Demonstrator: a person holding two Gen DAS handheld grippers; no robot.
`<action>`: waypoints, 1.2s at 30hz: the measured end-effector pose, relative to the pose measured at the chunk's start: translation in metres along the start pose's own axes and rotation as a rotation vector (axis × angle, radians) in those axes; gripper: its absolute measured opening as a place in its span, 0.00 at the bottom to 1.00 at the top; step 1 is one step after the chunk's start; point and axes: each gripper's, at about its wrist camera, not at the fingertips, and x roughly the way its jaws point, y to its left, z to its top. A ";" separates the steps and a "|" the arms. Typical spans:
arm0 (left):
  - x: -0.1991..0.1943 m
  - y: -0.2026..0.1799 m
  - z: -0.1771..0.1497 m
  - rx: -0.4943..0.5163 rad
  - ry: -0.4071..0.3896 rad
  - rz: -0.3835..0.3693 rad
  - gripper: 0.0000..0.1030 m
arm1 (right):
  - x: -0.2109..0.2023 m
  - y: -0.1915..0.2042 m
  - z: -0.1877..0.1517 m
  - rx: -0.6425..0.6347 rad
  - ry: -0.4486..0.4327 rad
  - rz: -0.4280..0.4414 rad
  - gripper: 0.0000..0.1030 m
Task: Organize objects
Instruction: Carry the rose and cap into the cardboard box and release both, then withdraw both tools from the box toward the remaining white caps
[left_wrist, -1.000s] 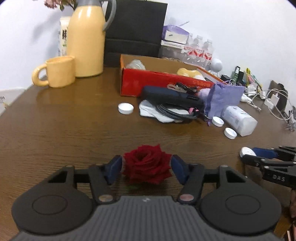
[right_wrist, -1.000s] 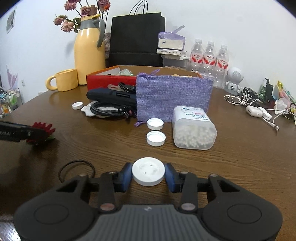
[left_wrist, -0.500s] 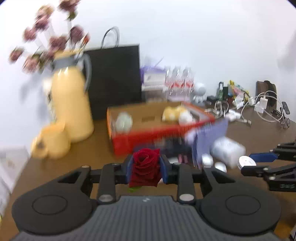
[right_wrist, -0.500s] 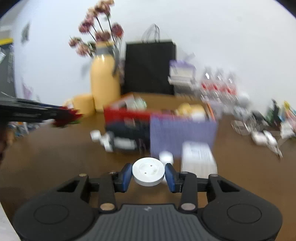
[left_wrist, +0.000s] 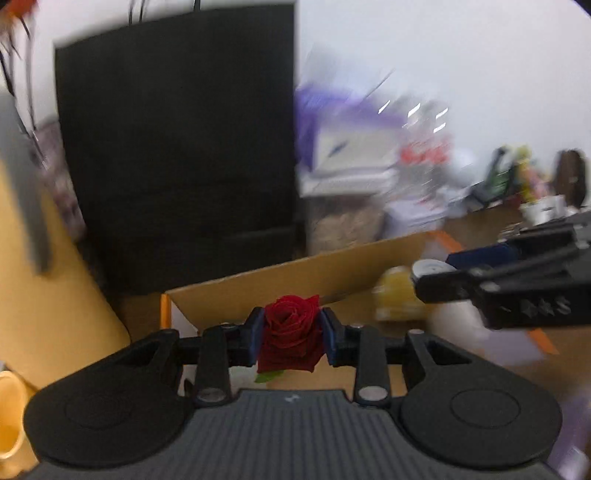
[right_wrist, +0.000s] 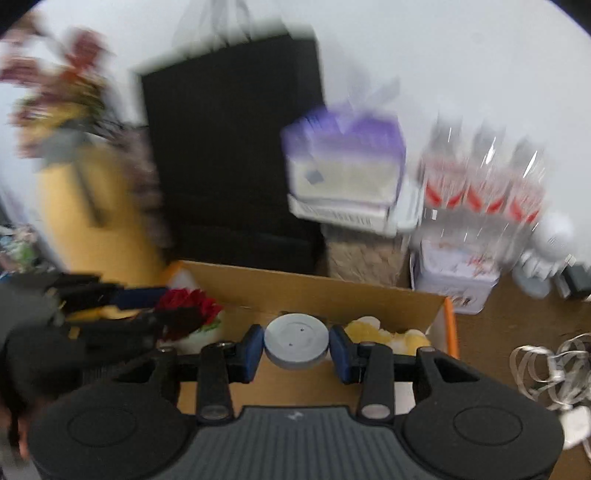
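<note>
My left gripper (left_wrist: 291, 334) is shut on a red rose (left_wrist: 290, 339), its blue pads pressing both sides of the bloom, held above the near left corner of the open cardboard box (left_wrist: 258, 291). My right gripper (right_wrist: 296, 347) is shut on a round white lid (right_wrist: 296, 343) over the same box (right_wrist: 314, 295). From the right wrist view the left gripper (right_wrist: 147, 306) and its rose (right_wrist: 188, 301) hang at the left. The left wrist view shows the right gripper (left_wrist: 436, 275) with the lid (left_wrist: 428, 269) at the right. Yellow and white items (right_wrist: 369, 330) lie inside the box.
Behind the box stands a black paper bag (left_wrist: 177, 166). A yellow thermos (right_wrist: 96, 221) with dried flowers is at the left, a yellow mug (left_wrist: 11, 417) beside it. Stacked boxes (right_wrist: 343, 173), water bottles (right_wrist: 484, 184), a tin (right_wrist: 454, 273) and cables (right_wrist: 546, 369) crowd the right.
The left gripper shut on the rose and lifted it off the table. Both grippers rose and swept forward to above the cardboard box, the right still holding its lid.
</note>
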 end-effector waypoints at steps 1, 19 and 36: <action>0.016 -0.001 0.001 0.027 0.020 0.001 0.34 | 0.021 -0.004 0.006 0.030 0.028 -0.008 0.37; -0.060 -0.007 0.006 0.030 -0.123 0.032 0.89 | -0.036 0.009 0.016 0.031 -0.096 -0.051 0.53; -0.301 -0.079 -0.190 -0.010 -0.211 -0.030 1.00 | -0.300 0.046 -0.225 -0.183 -0.314 0.121 0.86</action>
